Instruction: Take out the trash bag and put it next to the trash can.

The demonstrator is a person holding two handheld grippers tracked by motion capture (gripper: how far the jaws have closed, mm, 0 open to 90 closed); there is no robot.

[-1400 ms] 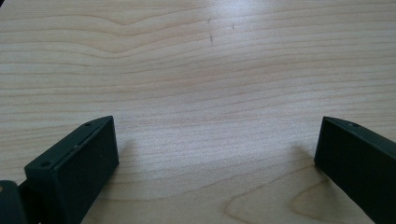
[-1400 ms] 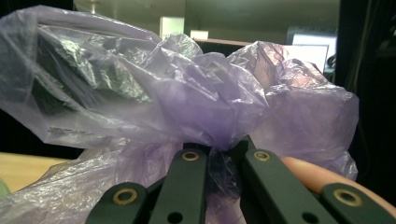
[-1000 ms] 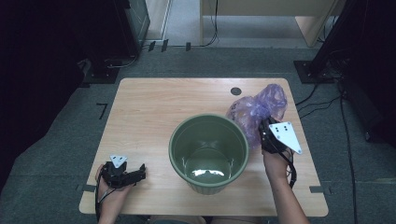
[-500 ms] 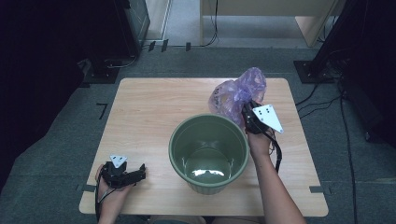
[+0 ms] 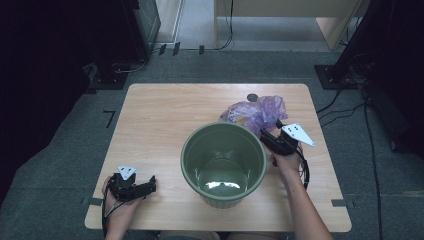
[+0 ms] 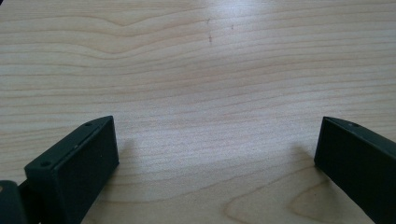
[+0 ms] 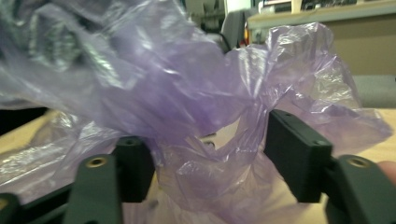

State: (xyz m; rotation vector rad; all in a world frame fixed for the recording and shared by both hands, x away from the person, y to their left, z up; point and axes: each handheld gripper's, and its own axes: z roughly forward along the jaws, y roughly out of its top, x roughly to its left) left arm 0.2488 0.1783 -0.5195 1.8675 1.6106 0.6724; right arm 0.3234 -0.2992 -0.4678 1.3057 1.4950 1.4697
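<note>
- The purple plastic bag (image 5: 257,112) is crumpled in a heap on the table (image 5: 165,115), right behind the green bucket (image 5: 223,162) and touching its far rim as far as I can tell from the high view.
- My right gripper (image 5: 268,138) is right at the bag's near edge. Its jaws have just been opening and now stand apart, with loose film bunched between them (image 7: 210,154). Looks to me like the pads aren't really squeezing anything, so I'd call it let go.
- My left gripper (image 5: 145,187) is parked on the table's near left corner, jaws spread wide over bare wood (image 6: 210,93), nothing in them.
- Handling guess: thin film, basically weightless, floppy, a bit slick. It'll collapse and billow rather than hold shape, and a single layer could slip out or tear.
- I'd grab a gathered fold or the rim of the opening, several layers thick, not the puffy middle.
- The bucket looks stiff and stable, shouldn't shift much.
</note>
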